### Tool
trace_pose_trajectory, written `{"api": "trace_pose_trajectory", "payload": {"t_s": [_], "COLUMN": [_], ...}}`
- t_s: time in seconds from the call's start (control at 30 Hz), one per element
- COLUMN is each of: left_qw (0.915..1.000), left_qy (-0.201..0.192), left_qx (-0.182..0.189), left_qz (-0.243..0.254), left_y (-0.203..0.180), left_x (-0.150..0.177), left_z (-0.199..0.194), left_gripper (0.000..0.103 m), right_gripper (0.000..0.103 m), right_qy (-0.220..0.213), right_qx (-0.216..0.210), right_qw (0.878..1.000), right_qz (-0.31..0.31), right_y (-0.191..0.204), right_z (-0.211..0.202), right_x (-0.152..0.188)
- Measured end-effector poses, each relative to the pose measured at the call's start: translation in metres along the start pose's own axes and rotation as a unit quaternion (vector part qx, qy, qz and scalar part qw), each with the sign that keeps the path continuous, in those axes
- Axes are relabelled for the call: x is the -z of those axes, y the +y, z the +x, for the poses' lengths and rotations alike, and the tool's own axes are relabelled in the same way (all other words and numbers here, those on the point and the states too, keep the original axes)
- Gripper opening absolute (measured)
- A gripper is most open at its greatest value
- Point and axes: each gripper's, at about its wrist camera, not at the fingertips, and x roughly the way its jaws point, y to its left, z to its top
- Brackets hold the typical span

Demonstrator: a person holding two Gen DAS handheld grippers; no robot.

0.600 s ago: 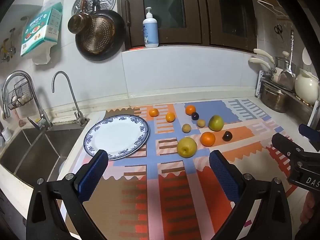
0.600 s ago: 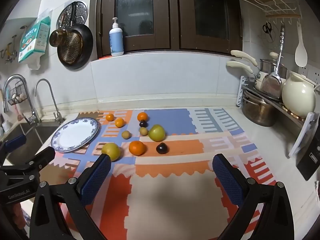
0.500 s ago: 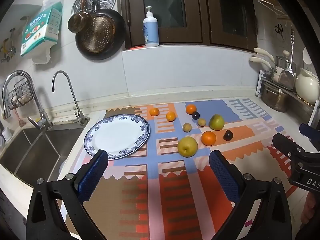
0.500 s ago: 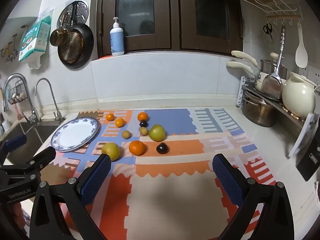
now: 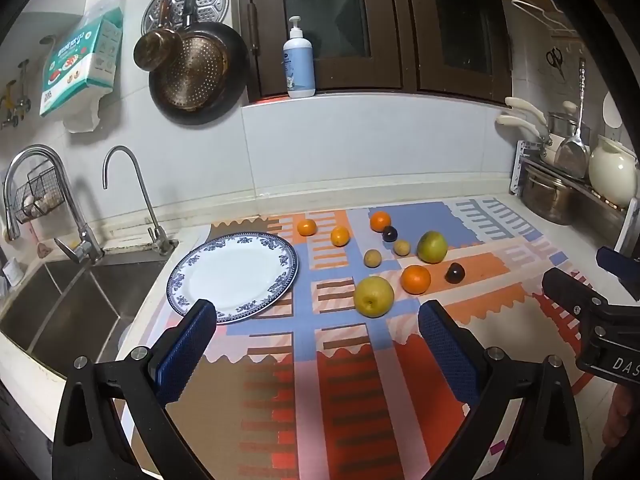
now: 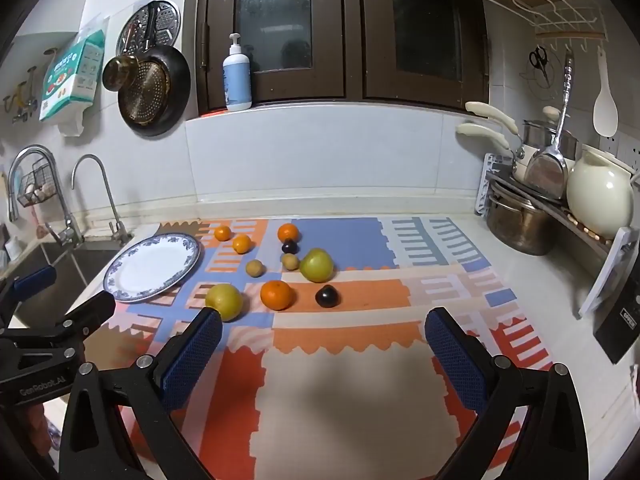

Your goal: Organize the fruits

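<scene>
Several fruits lie loose on a patterned mat (image 5: 344,360): a yellow apple (image 5: 373,296), a large orange (image 5: 416,279), a green apple (image 5: 432,246), a dark plum (image 5: 455,272) and some small oranges and brown fruits behind. An empty blue-rimmed plate (image 5: 234,270) sits to their left. My left gripper (image 5: 318,318) hovers open above the mat, nearer than the fruits, nothing between its fingers. In the right wrist view the yellow apple (image 6: 224,301), orange (image 6: 277,294) and plum (image 6: 327,296) lie just beyond my open right gripper (image 6: 322,330).
A steel sink (image 5: 52,312) with two taps lies left of the plate. Pots, a cream kettle (image 6: 598,196) and a dish rack (image 6: 520,216) stand at the right. Pans hang on the tiled wall. A soap bottle (image 5: 299,66) stands on the window ledge.
</scene>
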Motion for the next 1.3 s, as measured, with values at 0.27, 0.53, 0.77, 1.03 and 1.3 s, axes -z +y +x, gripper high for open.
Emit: {"api": "trace_pose_trajectory", "payload": {"t_s": [0.27, 0.53, 0.77, 1.03, 1.3], "left_qw": [1.0000, 1.0000, 1.0000, 0.9999, 0.9998], "left_qy": [-0.004, -0.007, -0.007, -0.014, -0.019], "left_qx": [0.001, -0.002, -0.002, -0.001, 0.001], "left_qz": [-0.001, -0.003, -0.003, -0.003, -0.003], "left_y": [-0.001, 0.000, 0.000, 0.000, 0.000], "left_x": [-0.001, -0.002, -0.003, -0.006, -0.005], "left_z": [-0.002, -0.003, -0.003, -0.007, -0.009], "left_gripper": [0.103, 0.103, 0.103, 0.103, 0.103], "right_gripper": [0.102, 0.103, 0.103, 0.103, 0.103], "right_qy": [0.000, 0.000, -0.001, -0.001, -0.005], "right_qx": [0.000, -0.001, -0.001, -0.001, -0.005], "right_qw": [1.000, 1.000, 1.000, 1.000, 1.000], "right_qz": [0.001, 0.000, 0.000, -0.003, -0.006], "right_y": [0.000, 0.001, 0.001, 0.005, 0.011], "right_z": [0.000, 0.000, -0.001, 0.000, -0.001], "right_x": [0.000, 0.000, 0.001, 0.000, -0.004]}}
